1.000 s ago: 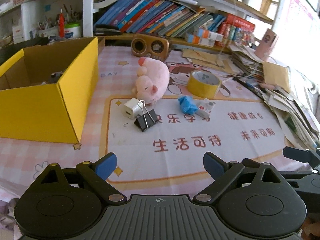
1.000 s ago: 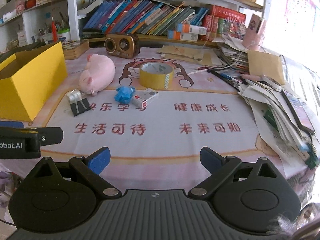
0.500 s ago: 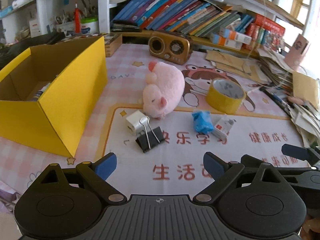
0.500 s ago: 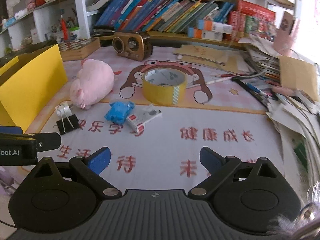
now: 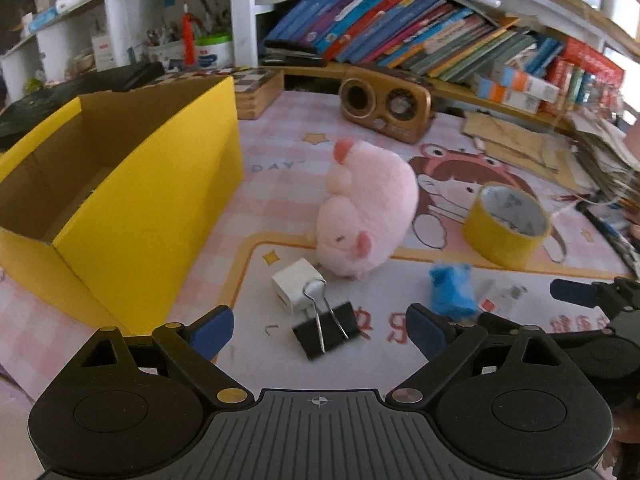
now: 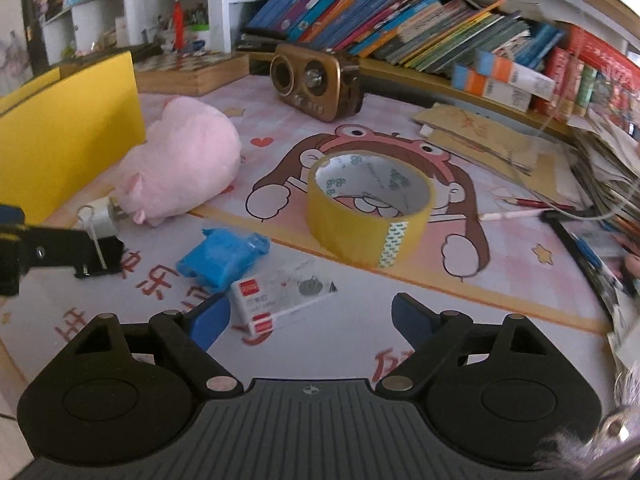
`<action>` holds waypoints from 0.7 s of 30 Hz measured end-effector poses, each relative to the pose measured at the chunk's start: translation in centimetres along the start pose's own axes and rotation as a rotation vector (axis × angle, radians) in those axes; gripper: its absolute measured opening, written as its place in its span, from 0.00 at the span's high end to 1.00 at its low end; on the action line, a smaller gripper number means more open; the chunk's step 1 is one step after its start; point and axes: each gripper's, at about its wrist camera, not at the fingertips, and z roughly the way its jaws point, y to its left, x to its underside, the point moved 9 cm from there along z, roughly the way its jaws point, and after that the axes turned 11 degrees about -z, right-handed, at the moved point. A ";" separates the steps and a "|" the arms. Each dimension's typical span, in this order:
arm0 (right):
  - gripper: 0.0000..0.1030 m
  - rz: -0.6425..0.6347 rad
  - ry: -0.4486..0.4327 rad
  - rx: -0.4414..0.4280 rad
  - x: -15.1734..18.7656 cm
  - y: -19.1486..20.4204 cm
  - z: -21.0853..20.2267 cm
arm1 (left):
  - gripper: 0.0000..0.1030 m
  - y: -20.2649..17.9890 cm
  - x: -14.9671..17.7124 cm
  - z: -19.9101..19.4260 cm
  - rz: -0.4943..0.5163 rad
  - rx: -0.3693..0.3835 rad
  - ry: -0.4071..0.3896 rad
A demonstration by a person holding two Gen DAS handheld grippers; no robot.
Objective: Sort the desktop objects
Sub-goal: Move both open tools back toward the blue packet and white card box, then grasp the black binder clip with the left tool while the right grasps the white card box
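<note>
A black binder clip (image 5: 326, 330) and a white charger cube (image 5: 294, 286) lie on the printed mat, just ahead of my open left gripper (image 5: 319, 332). Behind them is a pink plush pig (image 5: 368, 208), and an open yellow box (image 5: 132, 216) stands to the left. My right gripper (image 6: 310, 320) hangs low over a small white box with red labels (image 6: 280, 300); its jaws are closing, and the pads stand apart from the box. A blue crumpled packet (image 6: 222, 258) lies left of that box, and a yellow tape roll (image 6: 368, 216) stands behind it.
A brown retro radio (image 5: 386, 104) stands at the back of the mat below a shelf of books (image 6: 400, 28). Stacked papers and envelopes (image 6: 600, 160) crowd the right edge. A wooden chequered box (image 6: 192, 72) sits behind the yellow box.
Both grippers have moved forward and lower toward the objects, which now look larger. The right gripper's jaws have narrowed a little. Nothing on the mat has shifted.
</note>
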 end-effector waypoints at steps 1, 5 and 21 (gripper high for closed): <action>0.16 0.000 0.001 -0.009 -0.1 -0.1 0.3 | 0.09 0.0 -0.1 0.4 0.000 -0.002 0.005; 0.23 0.001 0.005 -0.048 -0.3 0.1 1.2 | 0.15 0.1 0.4 2.0 -0.016 -0.024 0.051; 0.35 -0.026 -0.008 -0.079 -0.3 0.6 1.2 | 0.59 0.3 1.0 3.6 -0.108 -0.082 0.068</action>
